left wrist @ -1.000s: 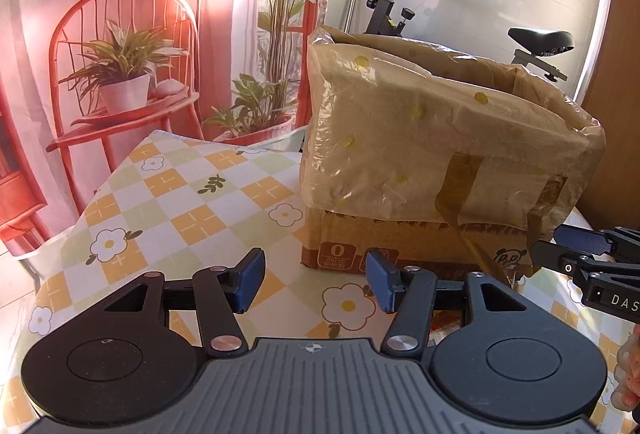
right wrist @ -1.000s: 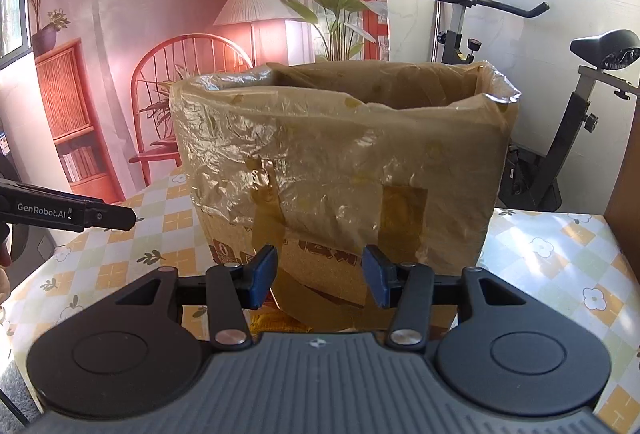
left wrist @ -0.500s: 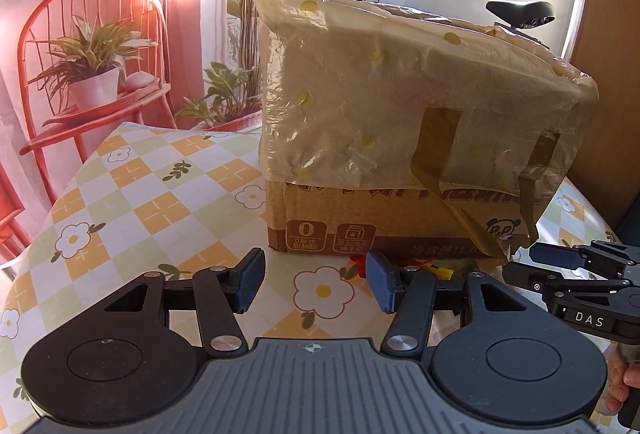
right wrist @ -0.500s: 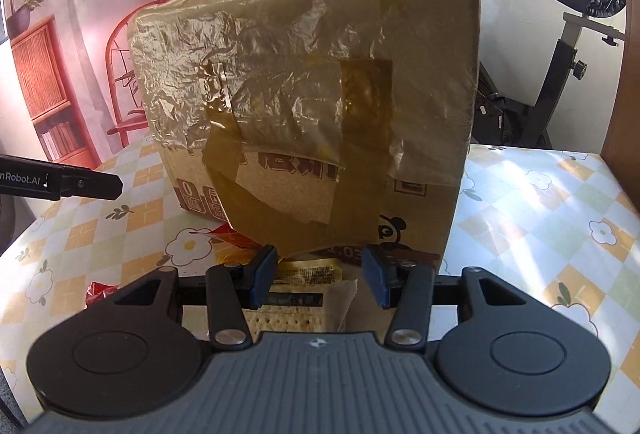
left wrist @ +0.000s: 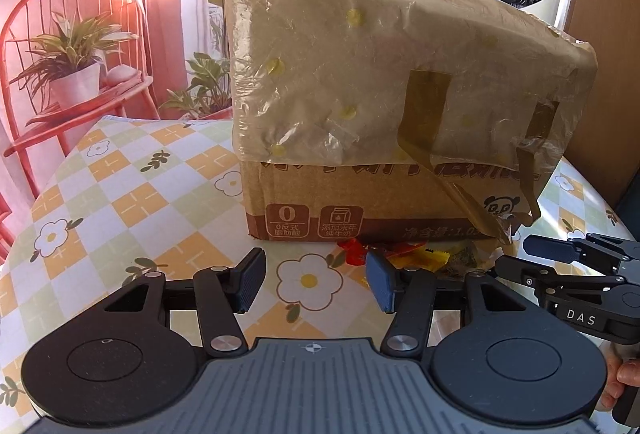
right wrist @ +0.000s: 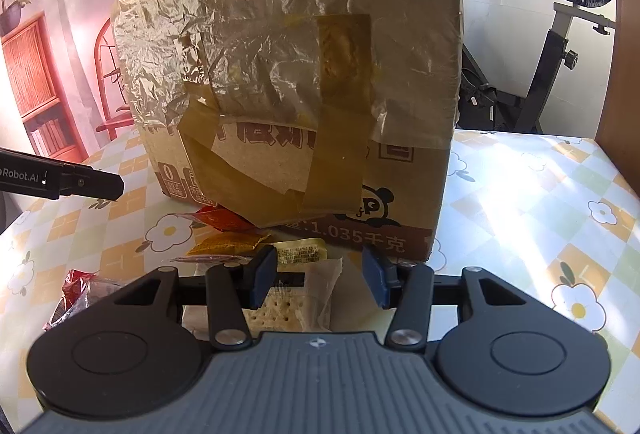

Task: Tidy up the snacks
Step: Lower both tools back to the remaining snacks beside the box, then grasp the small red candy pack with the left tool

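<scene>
The snacks lie in a small heap on the desk (right wrist: 540, 193), right against the front foot of a cardboard box (right wrist: 400, 169) lined with crinkled plastic film and patched with brown tape. Nearest the right tongs (right wrist: 318, 280) is a clear-wrapped cracker packet (right wrist: 298, 304); it sits low between and just beyond the two blue pads, which stand apart and press on nothing. It looks light but brittle inside, with slick film, so I'd judge it best pinched across its short width, gently, or by the crimped end flap. Behind it lie a yellow sachet (right wrist: 228, 244), a red one (right wrist: 218, 215) and a pale labelled packet (right wrist: 300, 254), all thin, floppy and likely to slide on the glossy flowered cloth. The left tongs (left wrist: 316, 284) are likewise open and empty, hovering over bare cloth with the heap just off their right pad. The right wrist view alone shows the crackers and a crumpled red wrapper (right wrist: 76, 286) at the left. The left wrist view shows only a red and yellow fringe of wrappers (left wrist: 404, 254) at the box's base, but it gives the box's side wall and a person's fingertips (left wrist: 624, 378) behind the other tool.
</scene>
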Tool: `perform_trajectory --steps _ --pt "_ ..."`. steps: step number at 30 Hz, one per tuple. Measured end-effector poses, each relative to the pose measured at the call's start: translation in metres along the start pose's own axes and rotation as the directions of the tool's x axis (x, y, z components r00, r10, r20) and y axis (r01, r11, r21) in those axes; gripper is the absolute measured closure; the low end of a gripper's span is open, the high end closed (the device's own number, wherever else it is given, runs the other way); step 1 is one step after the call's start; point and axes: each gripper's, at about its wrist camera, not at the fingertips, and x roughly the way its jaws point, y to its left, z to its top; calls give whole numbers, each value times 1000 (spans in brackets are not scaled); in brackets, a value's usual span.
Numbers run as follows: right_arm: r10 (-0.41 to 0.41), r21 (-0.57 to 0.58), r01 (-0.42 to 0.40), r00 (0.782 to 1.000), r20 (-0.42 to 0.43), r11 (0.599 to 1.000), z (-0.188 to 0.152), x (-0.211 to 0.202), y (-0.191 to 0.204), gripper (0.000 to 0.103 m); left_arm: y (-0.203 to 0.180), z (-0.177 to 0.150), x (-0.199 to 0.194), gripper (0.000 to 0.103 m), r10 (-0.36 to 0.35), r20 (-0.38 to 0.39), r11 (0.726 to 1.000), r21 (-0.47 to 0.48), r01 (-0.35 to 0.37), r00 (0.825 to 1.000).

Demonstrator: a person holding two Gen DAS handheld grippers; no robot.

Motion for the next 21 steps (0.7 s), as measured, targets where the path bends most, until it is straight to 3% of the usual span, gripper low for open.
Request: perform_trajectory --steps 14,19,21 --pt "-3 30 2 1000 29 1000 -23 9 -3 53 -24 -2 29 46 -83 -53 996 35 85 995" --pt "-3 35 2 999 36 999 -24 8 -4 53 -31 6 52 58 -73 -60 995 70 78 995" --pt "-3 40 1 999 39 999 -25 7 -4 53 -35 6 56 58 -82 -63 991 96 88 995"
